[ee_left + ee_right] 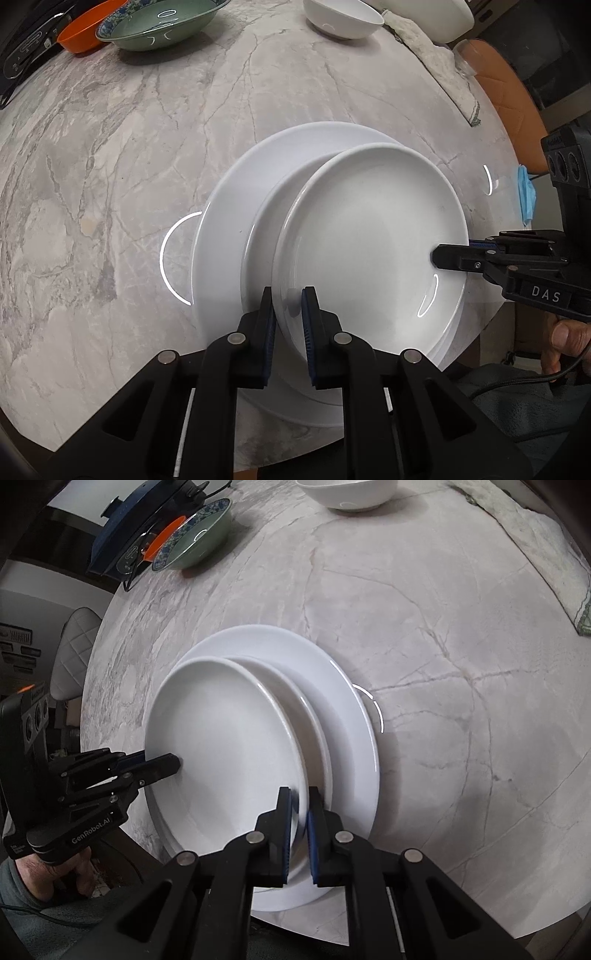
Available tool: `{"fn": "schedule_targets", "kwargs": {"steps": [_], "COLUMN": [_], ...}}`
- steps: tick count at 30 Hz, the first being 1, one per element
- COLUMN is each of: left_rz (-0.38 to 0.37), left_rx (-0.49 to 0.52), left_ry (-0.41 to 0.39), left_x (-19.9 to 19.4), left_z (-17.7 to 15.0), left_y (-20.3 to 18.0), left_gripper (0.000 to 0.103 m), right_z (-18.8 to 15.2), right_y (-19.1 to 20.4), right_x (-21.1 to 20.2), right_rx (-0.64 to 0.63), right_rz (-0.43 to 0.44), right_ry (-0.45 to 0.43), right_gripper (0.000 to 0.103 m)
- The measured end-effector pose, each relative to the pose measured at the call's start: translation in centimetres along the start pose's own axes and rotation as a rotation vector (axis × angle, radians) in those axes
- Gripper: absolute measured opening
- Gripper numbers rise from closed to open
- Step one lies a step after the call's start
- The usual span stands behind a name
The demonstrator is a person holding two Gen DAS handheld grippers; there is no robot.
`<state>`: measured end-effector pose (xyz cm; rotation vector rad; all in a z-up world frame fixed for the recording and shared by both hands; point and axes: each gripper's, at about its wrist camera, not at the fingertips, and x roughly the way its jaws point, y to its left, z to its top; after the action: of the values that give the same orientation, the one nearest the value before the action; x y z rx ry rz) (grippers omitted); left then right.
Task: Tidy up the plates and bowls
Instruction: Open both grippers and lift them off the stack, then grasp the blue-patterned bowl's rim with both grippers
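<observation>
Three white plates are stacked near the table's front edge: a large plate [229, 203] [343, 701], a middle plate [258, 251] [314, 738], and on top a small deep plate [369, 240] [221, 746]. The top one sits off-centre and slightly tilted. My left gripper [289, 306] [173, 766] straddles its rim, and a thin gap shows beside the inner pad, so it stands slightly open. At the opposite rim, my right gripper [299, 812] [439, 258] is shut on the same plate.
On the far left of the marble table [110, 166] are a green bowl [162, 26] [195, 539], an orange bowl [81, 29] and a dark appliance [140, 524]. A white bowl [343, 20] and a cloth [443, 62] lie further back. Chairs [506, 92] [74, 653] stand by the edge.
</observation>
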<state>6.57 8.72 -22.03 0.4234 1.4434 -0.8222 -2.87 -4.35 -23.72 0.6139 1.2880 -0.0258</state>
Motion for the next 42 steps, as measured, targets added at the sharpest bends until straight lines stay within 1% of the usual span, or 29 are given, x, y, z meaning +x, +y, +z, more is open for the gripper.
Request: {"fn": "schedule_targets", "kwargs": {"steps": [2, 3, 4, 5, 6, 7, 8, 10, 14, 19, 22, 24, 26, 28, 30, 31, 33, 35, 36, 37, 39, 41, 42], "left_rz": [0.016, 0.012, -0.001, -0.018, -0.026, -0.015, -0.011, -0.040, -0.049, -0.069, -0.079, -0.087, -0.104, -0.124, -0.118, -0.118, -0.084, -0.054, -0.047, -0.029, 0.013, 0.055, 0.050], "left_rx": [-0.001, -0.006, -0.013, -0.023, -0.034, -0.046, -0.065, -0.131, -0.259, -0.366, -0.418, -0.439, -0.461, -0.488, -0.510, -0.516, -0.519, -0.514, -0.513, -0.512, -0.505, -0.523, -0.537], "left_ry": [-0.006, -0.017, -0.032, -0.050, -0.069, -0.084, -0.105, -0.146, -0.160, -0.181, -0.179, -0.181, -0.192, -0.220, -0.267, -0.293, -0.331, -0.362, -0.368, -0.368, -0.349, -0.297, -0.283], "left_x": [-0.4, -0.8, -1.6, -2.2, -2.8, -3.2, -3.8, -4.8, -6.1, -6.7, -6.0, -5.8, -5.9, -6.4, -7.5, -8.1, -9.2, -9.9, -10.0, -10.0, -9.5, -8.2, -7.5], "left_z": [0.1, 0.1, -0.2, -0.2, -0.1, 0.0, 0.1, 0.2, 0.4, 0.3, 0.5, 0.7, 1.5, 3.1, 5.3, 6.5, 9.3, 12.3, 13.8, 15.2, 17.5, 19.2, 19.6], "left_y": [-0.2, -0.2, 0.2, 0.4, 0.7, 1.0, 1.5, 3.1, 6.6, 9.7, 10.9, 11.8, 12.7, 14.1, 15.6, 16.2, 17.3, 18.1, 18.5, 18.9, 19.5, 20.6, 21.1], "left_gripper": [0.013, 0.016, 0.018, 0.023, 0.038, 0.051, 0.072, 0.074, 0.074, 0.074, 0.074, 0.074, 0.074, 0.074, 0.074, 0.074, 0.074, 0.074, 0.074, 0.074, 0.074, 0.074, 0.074], "right_z": [0.0, 0.0, -0.1, -0.2, -0.3, -0.3, -0.3, -0.3, 0.2, 0.7, 1.2, 1.8, 2.9, 5.1, 8.5, 10.5, 15.2, 20.1, 22.5, 24.9, 28.8, 31.7, 32.8], "right_y": [0.2, 0.4, 0.5, 0.6, 0.8, 1.0, 1.2, 1.5, 1.4, 1.0, 0.6, 0.0, -0.5, -0.6, -0.1, 0.2, 1.2, 2.5, 3.3, 4.0, 5.2, 6.3, 6.5], "right_x": [0.0, 0.0, 0.0, -0.1, -0.2, -0.3, -0.5, -0.7, -0.8, -1.9, -3.2, -3.9, -4.7, -5.7, -6.9, -7.5, -8.1, -8.1, -7.7, -6.8, -5.4, -3.6, -2.7], "right_rx": [-0.017, -0.022, -0.025, -0.026, -0.027, -0.028, -0.031, -0.040, -0.025, -0.005, 0.020, 0.048, 0.074, 0.078, 0.059, 0.035, -0.016, -0.076, -0.106, -0.126, -0.141, -0.165, -0.169], "right_rz": [-0.011, -0.011, -0.005, 0.005, 0.016, 0.025, 0.027, 0.025, 0.047, 0.054, 0.051, 0.054, 0.079, 0.126, 0.197, 0.228, 0.272, 0.278, 0.276, 0.271, 0.246, 0.250, 0.229], "right_ry": [0.003, 0.002, -0.001, -0.006, -0.014, -0.022, -0.026, -0.037, -0.032, -0.040, -0.077, -0.097, -0.111, -0.133, -0.164, -0.177, -0.191, -0.198, -0.190, -0.161, -0.144, -0.104, -0.086], "right_gripper": [0.013, 0.015, 0.023, 0.033, 0.038, 0.046, 0.051, 0.056, 0.058, 0.059, 0.063, 0.064, 0.064, 0.064, 0.064, 0.064, 0.066, 0.067, 0.069, 0.072, 0.072, 0.071, 0.071]}}
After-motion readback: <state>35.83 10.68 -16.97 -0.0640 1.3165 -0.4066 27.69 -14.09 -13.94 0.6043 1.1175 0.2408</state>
